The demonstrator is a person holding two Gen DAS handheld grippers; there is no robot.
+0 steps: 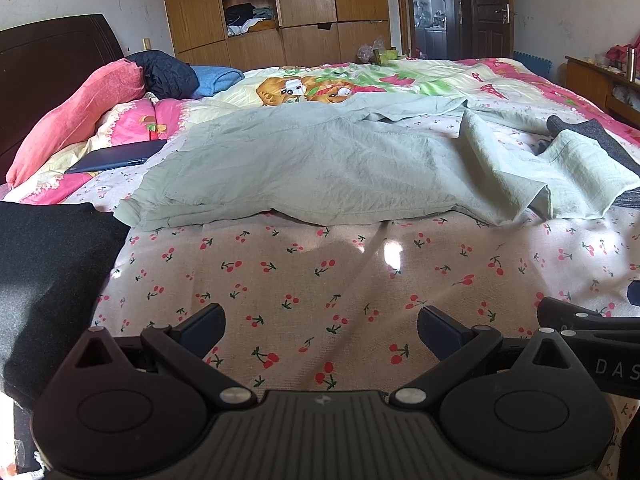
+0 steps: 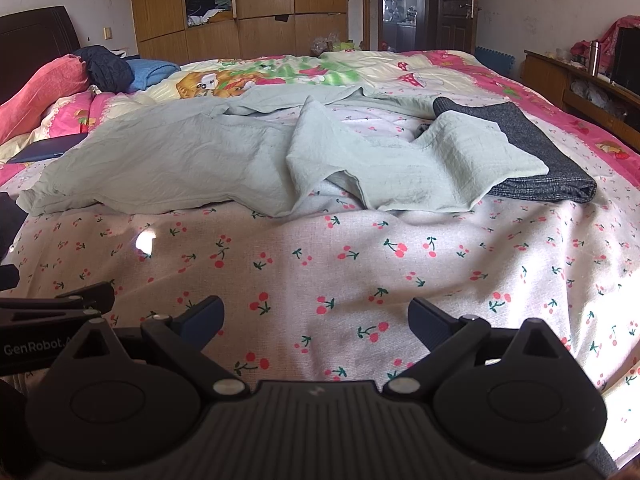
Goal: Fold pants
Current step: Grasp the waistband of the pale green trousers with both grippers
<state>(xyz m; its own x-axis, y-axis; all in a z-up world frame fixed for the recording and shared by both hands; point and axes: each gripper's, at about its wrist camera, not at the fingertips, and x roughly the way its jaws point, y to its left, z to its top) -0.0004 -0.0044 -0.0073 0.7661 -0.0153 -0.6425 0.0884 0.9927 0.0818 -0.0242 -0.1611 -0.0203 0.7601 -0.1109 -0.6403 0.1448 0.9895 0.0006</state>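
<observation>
2 hand-held grippers, left (image 1: 320, 332) and right (image 2: 316, 324), spread wide, short of pants (image 1: 304, 168) hem.

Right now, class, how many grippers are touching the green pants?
0. The left gripper and right gripper both hover open over the cherry-print sheet, short of the green pants lying rumpled farther up the bed.

Straight ahead, the bed (image 1: 320, 280) under a cherry-print sheet catches a bright sun patch. Beyond it stands a wooden wardrobe (image 2: 240, 4), off to the left a dark headboard (image 1: 48, 68), and further right a dark door (image 2: 456, 4) against white walls.
</observation>
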